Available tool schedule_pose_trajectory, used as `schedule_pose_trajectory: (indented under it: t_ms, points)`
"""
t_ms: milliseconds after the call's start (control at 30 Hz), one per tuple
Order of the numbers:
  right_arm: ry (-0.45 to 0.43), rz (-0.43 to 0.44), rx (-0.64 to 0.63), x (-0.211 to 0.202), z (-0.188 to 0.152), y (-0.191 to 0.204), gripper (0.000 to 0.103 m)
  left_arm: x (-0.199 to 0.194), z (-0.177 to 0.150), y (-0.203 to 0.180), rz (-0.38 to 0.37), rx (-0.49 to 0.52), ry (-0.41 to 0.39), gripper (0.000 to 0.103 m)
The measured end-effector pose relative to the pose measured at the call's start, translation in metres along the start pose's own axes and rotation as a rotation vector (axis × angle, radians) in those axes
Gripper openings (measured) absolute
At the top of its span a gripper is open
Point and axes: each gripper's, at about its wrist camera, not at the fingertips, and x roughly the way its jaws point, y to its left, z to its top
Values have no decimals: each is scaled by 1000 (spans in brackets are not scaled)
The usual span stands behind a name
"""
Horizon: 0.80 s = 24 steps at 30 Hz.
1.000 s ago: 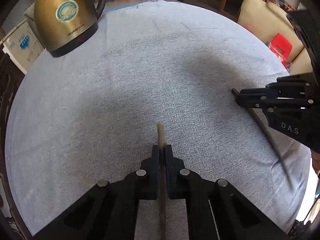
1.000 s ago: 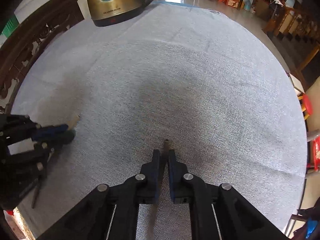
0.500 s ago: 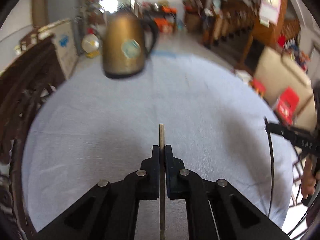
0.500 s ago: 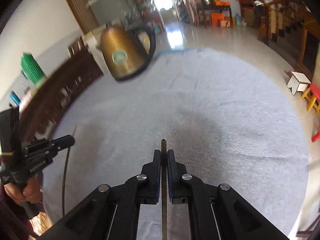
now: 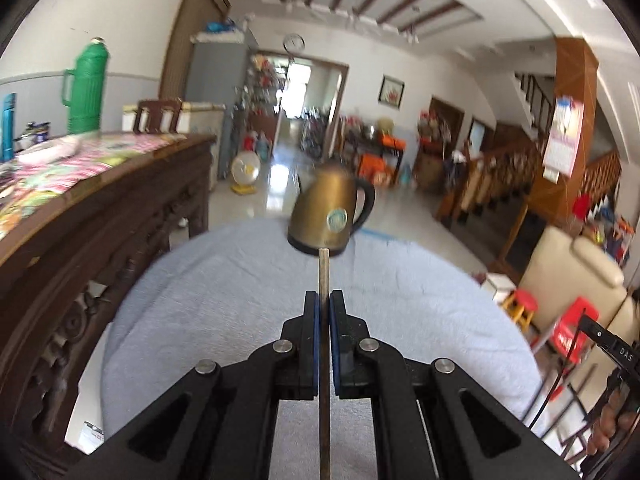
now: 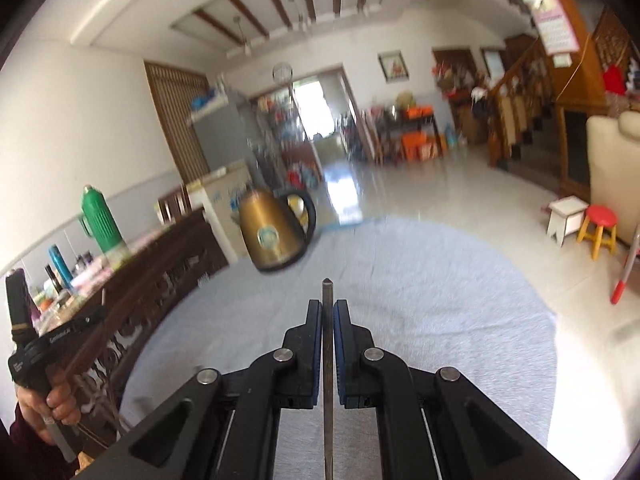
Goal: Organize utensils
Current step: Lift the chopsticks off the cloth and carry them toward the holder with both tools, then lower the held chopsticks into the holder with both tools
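My left gripper (image 5: 324, 294) is shut on a pale wooden chopstick (image 5: 324, 272) that runs straight between its fingers, its tip pointing forward. My right gripper (image 6: 328, 303) is shut on a dark chopstick (image 6: 327, 292) with a pointed tip. Both are lifted well above the round table with the grey cloth (image 5: 240, 280) and point level across the room. The right gripper shows at the right edge of the left wrist view (image 5: 616, 356); the left gripper shows at the left edge of the right wrist view (image 6: 52, 340).
A gold electric kettle (image 5: 332, 220) stands at the far edge of the table, also in the right wrist view (image 6: 272, 236). A dark carved wooden sideboard (image 5: 100, 216) with a green thermos (image 5: 84, 88) stands to the left. Stools (image 6: 596, 228) and a sofa are to the right.
Both grippers have lifted and tilted up from the cloth with their chopsticks, so the views now look across the room instead of down at the table.
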Motion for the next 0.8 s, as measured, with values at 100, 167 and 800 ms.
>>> schedule_pose_trajectory:
  t_ms: [100,167,800]
  points:
    - [-82,16,4,-34,2,11,7,-33,-7,-6,-10,-16,-64,5]
    - [-127,29,0,-54,6,20,7,-50,-9,-10,-27,-27,-97,5]
    - [-292,183,34,-109,15,86,7,-92,-6,-77,-117,-60,-370,5]
